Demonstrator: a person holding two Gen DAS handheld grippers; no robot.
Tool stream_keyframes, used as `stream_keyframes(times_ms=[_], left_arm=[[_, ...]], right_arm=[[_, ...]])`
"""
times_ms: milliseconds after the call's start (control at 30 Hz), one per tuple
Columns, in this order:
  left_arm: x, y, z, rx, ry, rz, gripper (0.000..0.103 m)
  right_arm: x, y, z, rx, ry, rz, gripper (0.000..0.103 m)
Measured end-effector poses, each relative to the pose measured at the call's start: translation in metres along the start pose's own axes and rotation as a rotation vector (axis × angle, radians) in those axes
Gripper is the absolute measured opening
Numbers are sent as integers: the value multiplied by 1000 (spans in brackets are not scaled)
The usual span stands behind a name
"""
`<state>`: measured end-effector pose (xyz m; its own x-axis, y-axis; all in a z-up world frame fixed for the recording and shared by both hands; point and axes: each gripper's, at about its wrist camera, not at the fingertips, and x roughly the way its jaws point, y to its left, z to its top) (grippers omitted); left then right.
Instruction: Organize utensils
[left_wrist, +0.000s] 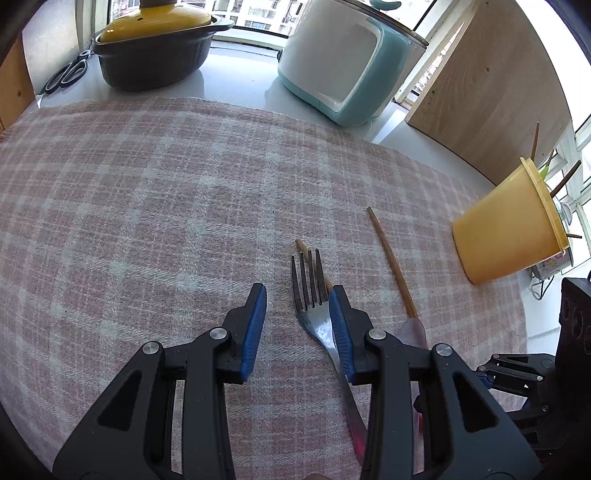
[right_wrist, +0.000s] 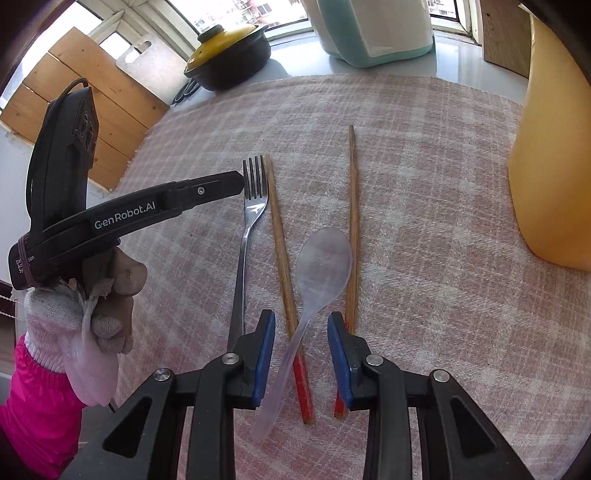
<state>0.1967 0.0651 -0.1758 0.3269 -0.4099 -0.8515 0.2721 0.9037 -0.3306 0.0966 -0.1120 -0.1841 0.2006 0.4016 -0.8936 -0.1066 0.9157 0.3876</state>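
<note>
White lettering reading "GenRobot.AI" runs along the black side of the left gripper (right_wrist: 242, 184) as the right wrist camera sees it; a smaller label near its handle is too cut off to read. A gloved hand (right_wrist: 107, 291) with a pink sleeve holds that tool.

On the pink checked cloth (left_wrist: 147, 184) covering the worktop lie four utensils side by side: a metal fork (right_wrist: 245, 229), a wooden chopstick (right_wrist: 280, 258) with a red end just right of it, a translucent plastic spoon (right_wrist: 321, 266), and a second chopstick (right_wrist: 353, 221) touching the spoon's right edge.

From the left wrist view, the left gripper (left_wrist: 297, 306) stands partly open with nothing clasped. The fork (left_wrist: 314, 306) lies just inside the right blue finger (left_wrist: 338, 325), its tines pointing away, and the handle passes under that finger; whether the pad touches it I cannot tell. The left finger is well clear of it.

The right gripper (right_wrist: 301, 350) is also partly open and grips nothing. The spoon's thin handle runs between its fingers, crossing over the red end of the first chopstick, with gaps on both sides. The second chopstick's red end sits just behind the right finger (right_wrist: 341, 362).

A yellow plastic cup (left_wrist: 513, 221) stands at the cloth's right edge with sticks already in it. Farther back are a black pot with a yellow lid (left_wrist: 155, 48), a teal and white appliance (left_wrist: 343, 66) and scissors (left_wrist: 68, 74).
</note>
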Motion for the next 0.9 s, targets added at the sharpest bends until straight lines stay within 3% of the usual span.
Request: stream_keyframes(times_ms=[500,900], left_arm=[[14,2,5,11,23,-26,35],[22,-10,7,62,14,-12,35]], right_arm=[[14,-2,28,14,-10,-52,31],[25,16,40,-93,-15,-140,29]])
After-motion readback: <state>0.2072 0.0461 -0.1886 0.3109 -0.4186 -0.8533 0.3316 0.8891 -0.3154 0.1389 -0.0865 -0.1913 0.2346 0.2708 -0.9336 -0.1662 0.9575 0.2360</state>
